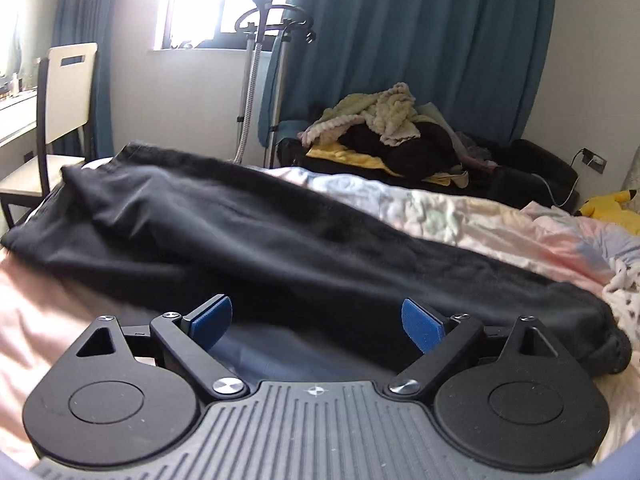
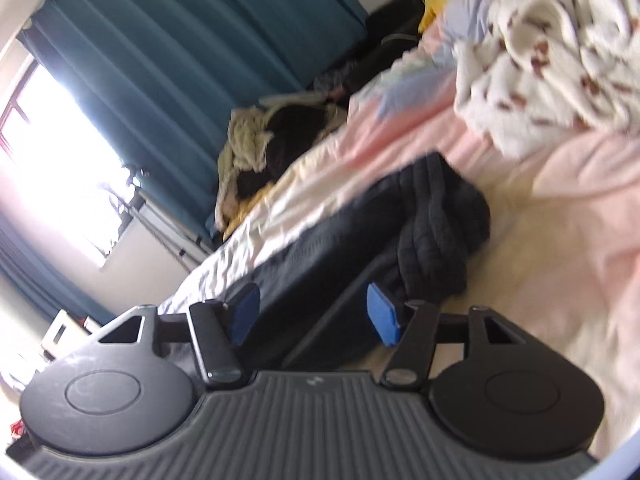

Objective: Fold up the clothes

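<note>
Lying flat on bed [image 1: 460,208]: black garment [image 1: 280,240] | left hand-held gripper [image 1: 318,322] agape | right hand-held gripper [image 2: 316,314] agape, perhaps touching cloth

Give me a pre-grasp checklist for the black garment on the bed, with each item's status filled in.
1. Left gripper open: ok, blue pads spread wide.
2. Right gripper open: ok, pads apart.
3. Black garment lying within reach: ok, it stretches across the pink bedsheet just ahead of both grippers.
4. Fabric between the left pads: cannot tell, the near edge runs by the fingertips.
5. Right gripper lined up with the ribbed cuff end: ok, it sits just ahead, though the view is blurred.
6. Garment flat: not ok, folds and bunching show along it.
</note>
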{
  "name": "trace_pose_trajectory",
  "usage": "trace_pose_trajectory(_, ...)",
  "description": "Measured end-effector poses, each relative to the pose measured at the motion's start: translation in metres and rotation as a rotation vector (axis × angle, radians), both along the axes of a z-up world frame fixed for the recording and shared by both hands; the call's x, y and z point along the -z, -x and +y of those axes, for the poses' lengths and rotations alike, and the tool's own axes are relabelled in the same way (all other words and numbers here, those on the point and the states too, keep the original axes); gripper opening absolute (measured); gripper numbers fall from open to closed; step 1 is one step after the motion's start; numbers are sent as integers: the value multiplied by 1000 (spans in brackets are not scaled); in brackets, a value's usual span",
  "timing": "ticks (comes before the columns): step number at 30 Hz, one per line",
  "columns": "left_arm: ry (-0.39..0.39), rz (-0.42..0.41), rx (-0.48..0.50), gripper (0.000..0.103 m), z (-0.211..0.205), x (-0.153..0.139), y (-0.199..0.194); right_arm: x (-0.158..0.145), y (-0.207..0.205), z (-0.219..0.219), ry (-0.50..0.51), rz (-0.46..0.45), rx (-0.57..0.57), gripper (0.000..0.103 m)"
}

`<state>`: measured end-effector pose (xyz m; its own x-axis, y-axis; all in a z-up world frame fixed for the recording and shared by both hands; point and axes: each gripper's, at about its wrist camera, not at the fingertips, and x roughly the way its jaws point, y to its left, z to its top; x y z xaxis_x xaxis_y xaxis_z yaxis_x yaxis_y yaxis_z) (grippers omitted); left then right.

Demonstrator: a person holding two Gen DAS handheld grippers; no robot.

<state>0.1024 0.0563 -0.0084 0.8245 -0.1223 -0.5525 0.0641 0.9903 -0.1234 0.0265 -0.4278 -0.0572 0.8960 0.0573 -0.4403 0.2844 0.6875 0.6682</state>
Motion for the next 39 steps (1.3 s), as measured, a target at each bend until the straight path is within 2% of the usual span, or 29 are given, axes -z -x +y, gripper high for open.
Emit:
trace_pose_trajectory(2,-18,18,-2,94,-1,4,6,1,-1,12,31,21,-31,65)
trace_pose_trajectory(9,-73,-45,16,94,0,12,23,9,-9,73,217,43,-115,65)
trace_pose_trajectory(12,-79,-44,-23,94,4,18,18,14,-16,103,301,25,-172,65)
trace_pose_trajectory(15,-58,-51,-46,94,7,18,11,21,-20,127,362,-24,-161,69)
trace_pose_trajectory(18,-32,-58,-78,94,10,18,5,33,-27,150,366,-71,-145,72)
trace_pose_trajectory(22,-50,-79,-107,94,16,19,-2,60,-41,187,374,-48,-127,73)
trace_pose_trajectory(25,-47,-68,-153,94,29,19,-15,74,-51,215,398,-25,-181,74)
trace_pose_trajectory(26,-41,-61,-166,94,35,18,-21,77,-53,223,429,-31,-222,79)
trace_pose_trajectory(28,-34,-55,-176,94,53,15,-37,82,-55,234,472,-37,-268,89)
trace_pose_trajectory(30,-33,-61,-173,94,75,13,-56,90,-60,235,474,-19,-282,90)
trace_pose_trajectory(34,-43,-63,-290,94,151,12,-110,95,-64,232,452,-9,-284,90)
trace_pose_trajectory(39,80,-29,-435,91,249,13,-169,95,-68,238,471,3,-271,91)
